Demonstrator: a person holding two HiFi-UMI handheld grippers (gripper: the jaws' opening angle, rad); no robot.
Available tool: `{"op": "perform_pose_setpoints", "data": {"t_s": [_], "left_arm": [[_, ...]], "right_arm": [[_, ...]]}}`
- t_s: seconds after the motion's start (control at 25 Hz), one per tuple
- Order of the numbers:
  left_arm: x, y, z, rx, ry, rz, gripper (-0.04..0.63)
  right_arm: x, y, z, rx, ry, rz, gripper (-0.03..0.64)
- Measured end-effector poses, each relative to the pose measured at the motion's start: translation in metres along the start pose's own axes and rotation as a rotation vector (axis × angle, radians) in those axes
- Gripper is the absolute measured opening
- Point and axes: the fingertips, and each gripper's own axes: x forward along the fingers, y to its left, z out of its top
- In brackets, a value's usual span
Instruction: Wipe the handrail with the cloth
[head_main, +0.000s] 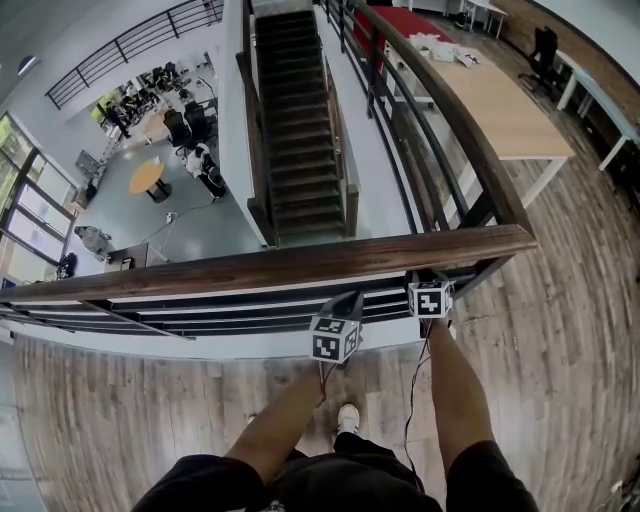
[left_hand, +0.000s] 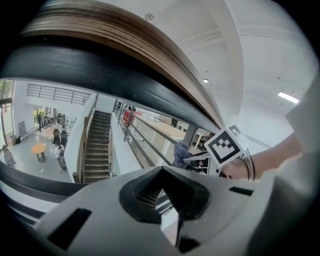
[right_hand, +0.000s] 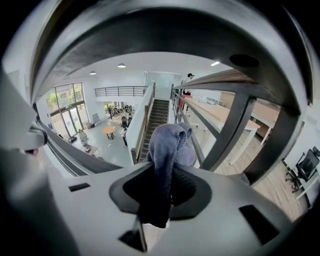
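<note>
My left tongs (head_main: 342, 318) sit low in the middle of the head view, tips tucked under the wooden handrail (head_main: 300, 262) that runs across the frame. In their own view the tongs (left_hand: 162, 192) are closed together with nothing between them, and the rail's dark underside arches over the top of the frame. My right tongs (head_main: 430, 296) are just to the right, also below the rail and close to its corner. Their view shows them (right_hand: 162, 192) clamped on the blue-grey cloth (right_hand: 167, 150), which stands up in a bunch at mid-frame under the rail; I cannot tell whether it touches. The staircase (head_main: 300, 130) descends at upper centre, and a long desk (head_main: 500, 100) lies at upper right.
</note>
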Motion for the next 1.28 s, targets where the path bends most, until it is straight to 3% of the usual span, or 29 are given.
{"op": "perform_pose_setpoints", "data": {"t_s": [0.36,0.68,0.84,0.92,1.04,1.12,1.28], "left_arm": [[0.014,-0.016,-0.010,0.012,0.020,-0.010,0.003],[0.016,-0.016,-0.021,0.050,0.040,-0.011,0.003],[-0.002,0.002,-0.020,0.051,0.034,0.020,0.003],[-0.016,0.014,-0.023,0.043,0.027,0.036,0.003],[-0.039,0.029,-0.033,0.024,0.002,0.050,0.003],[-0.049,0.045,-0.039,0.012,-0.023,0.060,0.003],[-0.094,0.101,-0.059,-0.027,-0.078,0.127,0.003]], "right_arm": [[-0.014,-0.083,-0.017,-0.028,0.055,-0.113,0.080],[-0.014,-0.123,-0.023,-0.081,0.056,-0.155,0.080],[-0.018,-0.135,-0.024,-0.068,0.060,-0.186,0.080],[-0.021,-0.132,-0.032,-0.012,0.045,-0.211,0.080],[-0.028,-0.132,-0.045,0.143,-0.039,-0.259,0.080],[-0.036,-0.121,-0.035,0.191,-0.164,-0.265,0.080],[-0.052,-0.003,-0.020,0.168,-0.358,-0.111,0.080]]}}
